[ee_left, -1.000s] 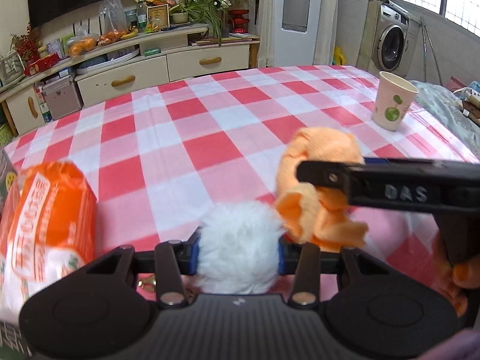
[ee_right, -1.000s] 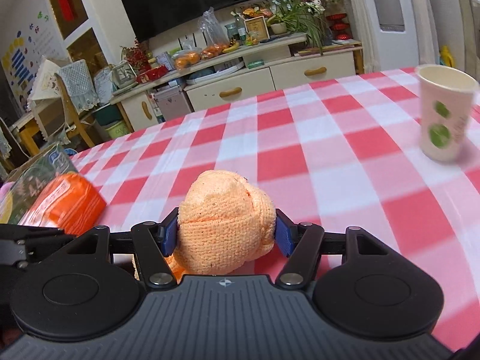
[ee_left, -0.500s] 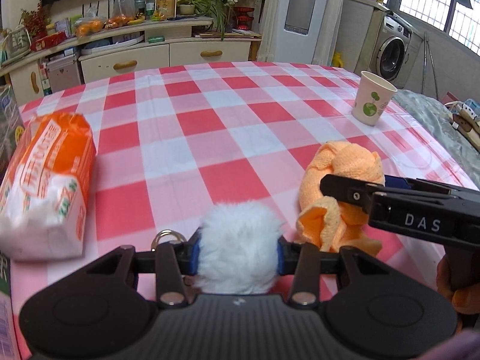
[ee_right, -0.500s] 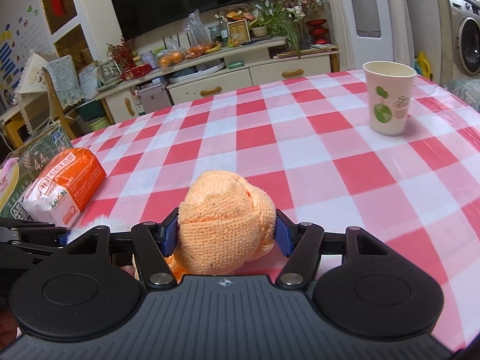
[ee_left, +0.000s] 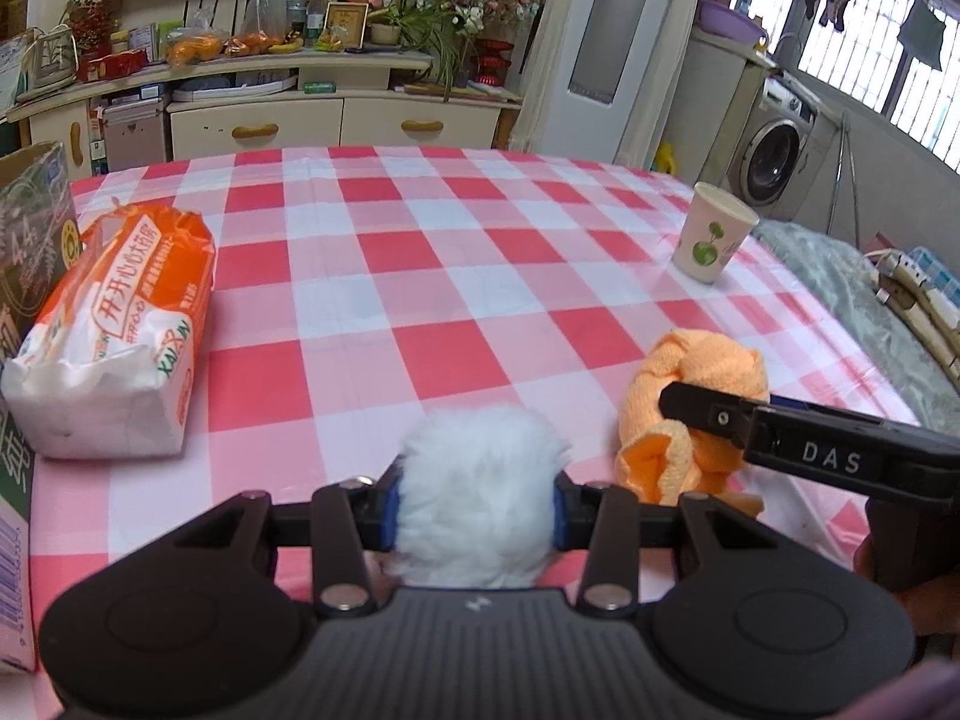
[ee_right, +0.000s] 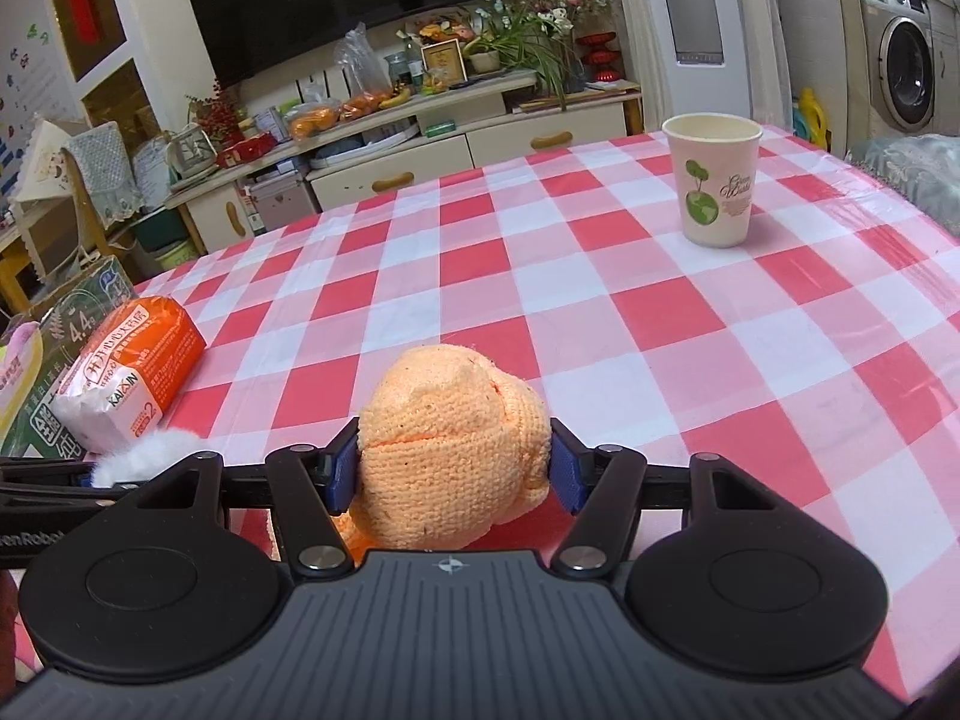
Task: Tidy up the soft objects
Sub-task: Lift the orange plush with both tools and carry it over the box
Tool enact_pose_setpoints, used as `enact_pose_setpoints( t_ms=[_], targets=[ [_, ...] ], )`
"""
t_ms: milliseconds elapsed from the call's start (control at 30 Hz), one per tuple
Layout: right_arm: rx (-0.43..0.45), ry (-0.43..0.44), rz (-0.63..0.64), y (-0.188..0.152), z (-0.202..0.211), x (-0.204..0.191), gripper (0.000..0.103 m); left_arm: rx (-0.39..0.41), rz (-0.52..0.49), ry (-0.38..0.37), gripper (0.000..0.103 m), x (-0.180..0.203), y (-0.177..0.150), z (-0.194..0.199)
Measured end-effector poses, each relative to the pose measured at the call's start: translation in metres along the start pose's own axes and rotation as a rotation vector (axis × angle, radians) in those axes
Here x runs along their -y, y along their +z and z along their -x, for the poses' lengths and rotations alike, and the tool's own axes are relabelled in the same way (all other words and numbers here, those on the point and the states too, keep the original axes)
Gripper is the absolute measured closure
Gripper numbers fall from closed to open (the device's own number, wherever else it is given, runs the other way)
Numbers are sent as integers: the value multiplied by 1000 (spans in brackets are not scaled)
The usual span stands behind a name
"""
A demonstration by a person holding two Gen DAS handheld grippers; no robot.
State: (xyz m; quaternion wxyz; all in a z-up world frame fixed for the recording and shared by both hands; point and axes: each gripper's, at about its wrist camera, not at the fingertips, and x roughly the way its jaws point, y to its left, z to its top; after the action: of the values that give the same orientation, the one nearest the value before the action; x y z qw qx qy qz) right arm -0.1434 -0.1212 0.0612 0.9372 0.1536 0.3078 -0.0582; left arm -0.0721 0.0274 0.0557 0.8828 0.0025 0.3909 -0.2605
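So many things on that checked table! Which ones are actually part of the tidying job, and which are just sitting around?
Part of the job:
- white fluffy ball, clamped in the left gripper
- orange towel, clamped in the right gripper

Just lying about:
- paper cup
- orange tissue pack
- green cardboard box, beside the pack

Two soft items sit clamped, one per gripper: one white fluffy ball (ee_left: 477, 495) and one orange knitted cloth (ee_right: 453, 441). Ahead: one paper cup (ee_right: 714, 180), one tissue pack (ee_left: 120, 336).
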Motion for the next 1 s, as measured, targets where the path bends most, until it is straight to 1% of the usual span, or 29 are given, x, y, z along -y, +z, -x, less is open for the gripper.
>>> enact_pose_setpoints(
  t_ms=[200,367,567,767,1000],
  targets=[
    [5,-17,3,2,11,-4,27,48,19,-38,61,-5,5,20],
    [15,-25,4,6,21,-8,27,97,40,-84,61,-12,13,39],
    [32,-24,7,15,29,-16,27,141,61,-114,61,-21,19,55],
    [62,1,14,28,37,-28,27,193,74,-129,61,-31,28,72],
    [77,61,26,40,40,-50,27,264,113,-141,61,-52,37,93]
  ],
)
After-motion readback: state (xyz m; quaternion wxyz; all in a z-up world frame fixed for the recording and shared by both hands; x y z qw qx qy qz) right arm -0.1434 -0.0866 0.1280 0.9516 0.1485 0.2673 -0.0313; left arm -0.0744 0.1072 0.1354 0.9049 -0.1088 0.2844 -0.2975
